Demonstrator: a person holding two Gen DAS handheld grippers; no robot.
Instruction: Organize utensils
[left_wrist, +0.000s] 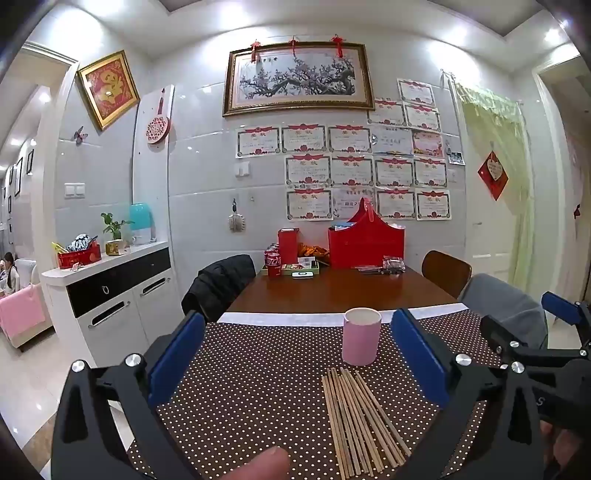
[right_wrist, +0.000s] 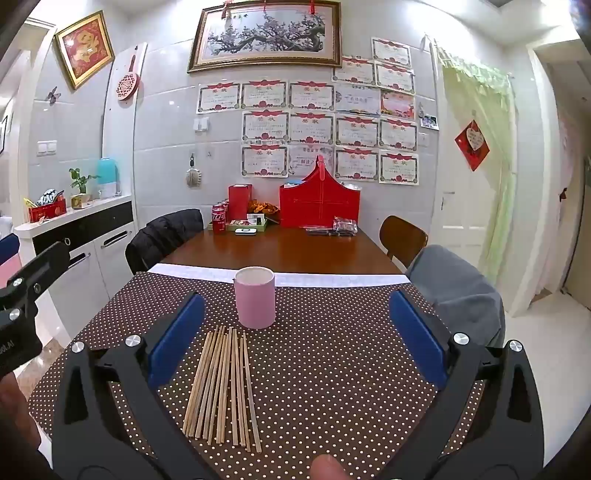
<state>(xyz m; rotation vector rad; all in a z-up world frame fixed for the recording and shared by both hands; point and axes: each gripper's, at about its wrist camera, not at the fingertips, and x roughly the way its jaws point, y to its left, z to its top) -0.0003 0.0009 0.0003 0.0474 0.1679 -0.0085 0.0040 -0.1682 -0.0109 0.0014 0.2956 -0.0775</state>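
Several wooden chopsticks (left_wrist: 360, 417) (right_wrist: 225, 387) lie side by side on a brown dotted tablecloth (left_wrist: 258, 387) (right_wrist: 332, 369). Just beyond them stands an upright pink cup (left_wrist: 361, 336) (right_wrist: 255, 297), and I cannot see inside it. My left gripper (left_wrist: 297, 356) hovers above the cloth, open, with the chopsticks lying low between its blue pads and nearer the right one. My right gripper (right_wrist: 295, 338) is open too, with the chopsticks close to its left pad. Neither gripper holds anything. The right gripper's body shows at the right edge of the left wrist view.
The wooden table (left_wrist: 332, 288) (right_wrist: 288, 251) carries red boxes (left_wrist: 365, 243), cola cans (right_wrist: 218, 218) and small packets at its far end. Chairs stand either side: one with a black jacket (left_wrist: 218, 284), one with grey cloth (right_wrist: 458, 288). A white sideboard (left_wrist: 110, 291) is left.
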